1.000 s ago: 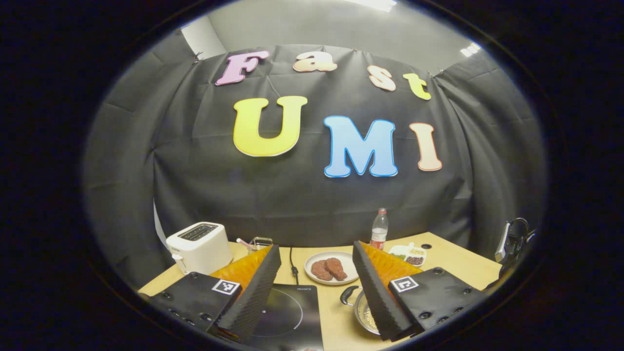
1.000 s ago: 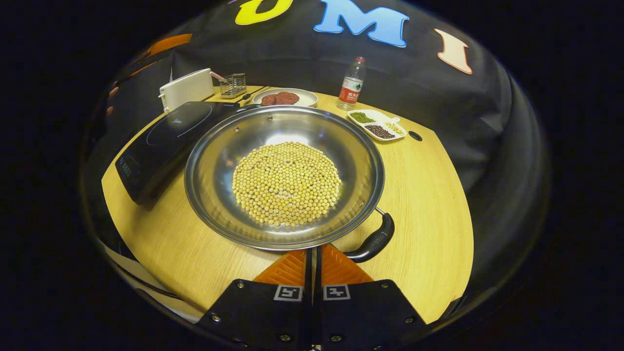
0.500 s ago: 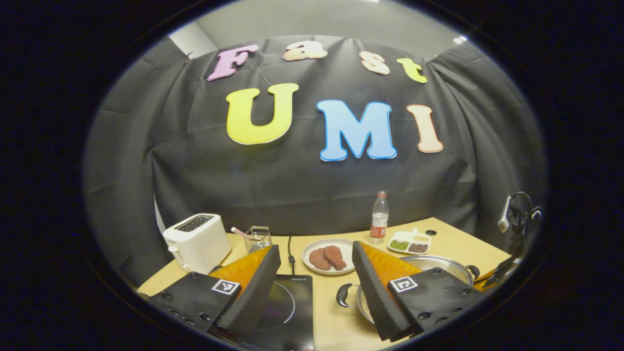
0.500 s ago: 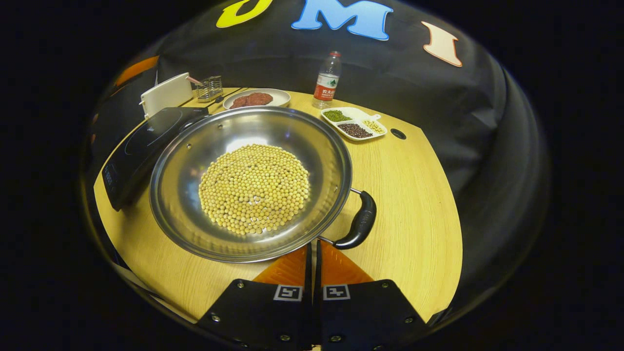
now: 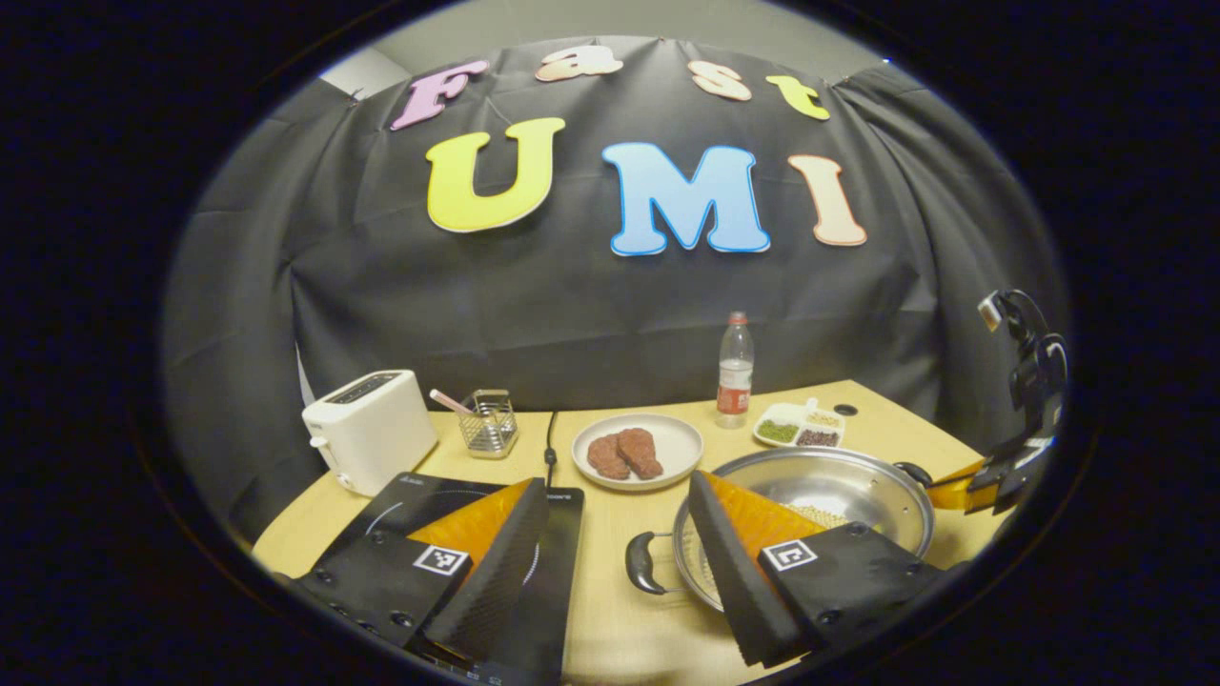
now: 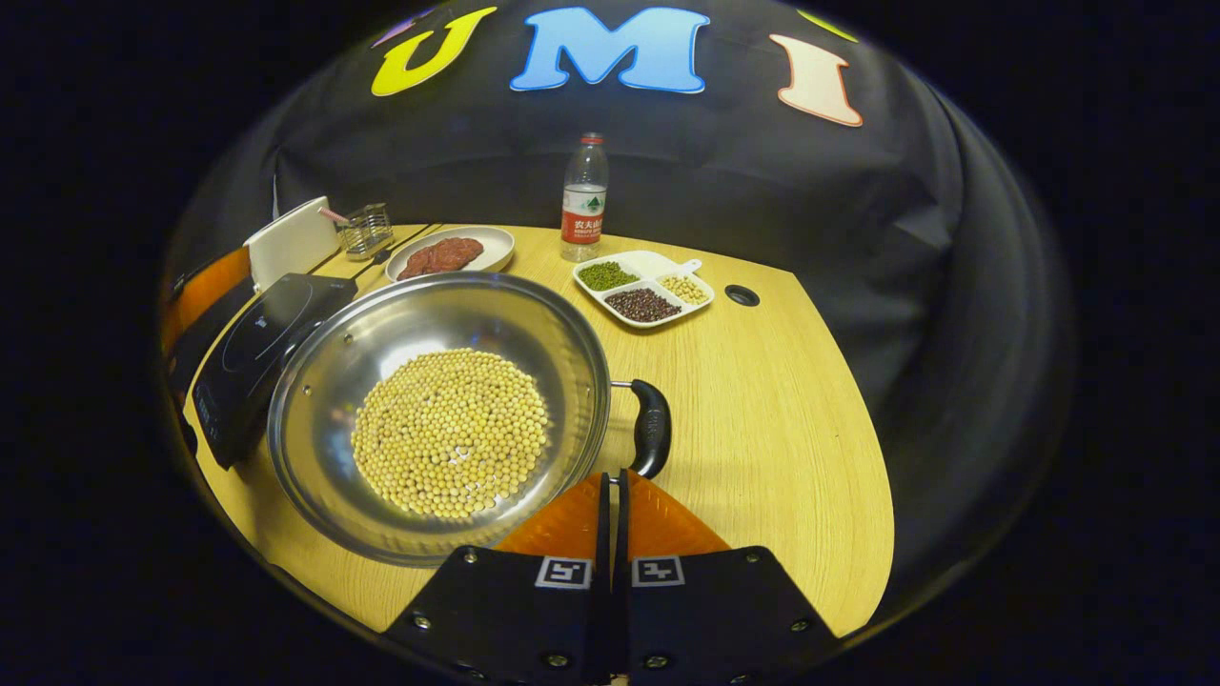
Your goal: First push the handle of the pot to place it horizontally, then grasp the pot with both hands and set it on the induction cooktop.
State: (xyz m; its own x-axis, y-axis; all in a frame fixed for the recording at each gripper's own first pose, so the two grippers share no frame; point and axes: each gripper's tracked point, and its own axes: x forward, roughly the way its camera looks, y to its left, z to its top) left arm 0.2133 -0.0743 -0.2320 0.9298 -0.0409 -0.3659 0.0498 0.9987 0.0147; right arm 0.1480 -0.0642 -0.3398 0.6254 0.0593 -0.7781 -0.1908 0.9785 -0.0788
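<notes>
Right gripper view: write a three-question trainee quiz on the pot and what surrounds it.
1. True or false: the right gripper is shut, its tips beside the pot's near handle.
2. What fills the bottom of the pot?
A. water
B. yellow beans
C. meat
3. Which black appliance lies on the table just left of the pot?

Key:
1. True.
2. B: the yellow beans.
3. The induction cooktop.

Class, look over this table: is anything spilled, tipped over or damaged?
Nothing stands out. The beans lie inside the pot, the bottle stands upright, and the meat sits on its plate.
</notes>
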